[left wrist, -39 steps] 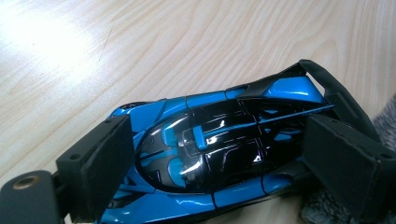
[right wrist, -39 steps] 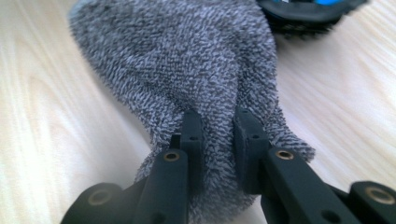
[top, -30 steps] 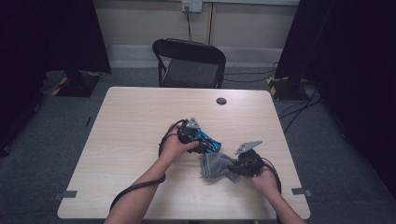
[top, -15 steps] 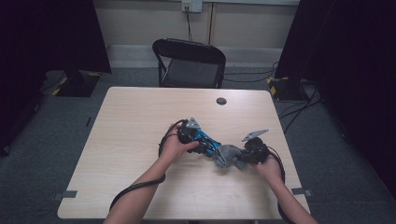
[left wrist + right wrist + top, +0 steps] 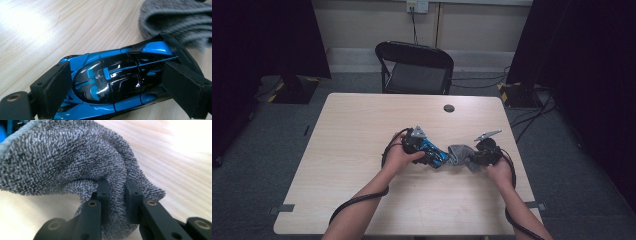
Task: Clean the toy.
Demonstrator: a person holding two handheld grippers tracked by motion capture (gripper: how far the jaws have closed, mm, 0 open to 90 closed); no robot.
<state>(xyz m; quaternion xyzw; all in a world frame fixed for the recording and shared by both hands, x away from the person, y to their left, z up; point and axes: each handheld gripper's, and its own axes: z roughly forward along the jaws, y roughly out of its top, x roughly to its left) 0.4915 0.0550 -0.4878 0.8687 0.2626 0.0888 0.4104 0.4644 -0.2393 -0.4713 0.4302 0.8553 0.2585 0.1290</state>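
On the pale table (image 5: pixel 362 130), my left gripper (image 5: pixel 432 152) grips the toy car (image 5: pixel 117 82) by its flanks; my right gripper (image 5: pixel 477 156), at its three o'clock, pinches the grey cloth (image 5: pixel 65 162) touching the car's tail. Beyond, a chair (image 5: pixel 414 65).

A glossy blue-and-black toy car (image 5: pixel 117 85) lay beside a speckled grey-and-white terry cloth (image 5: pixel 62 160) on a pale wood-grain table (image 5: pixel 357 130), between matte black tongs.
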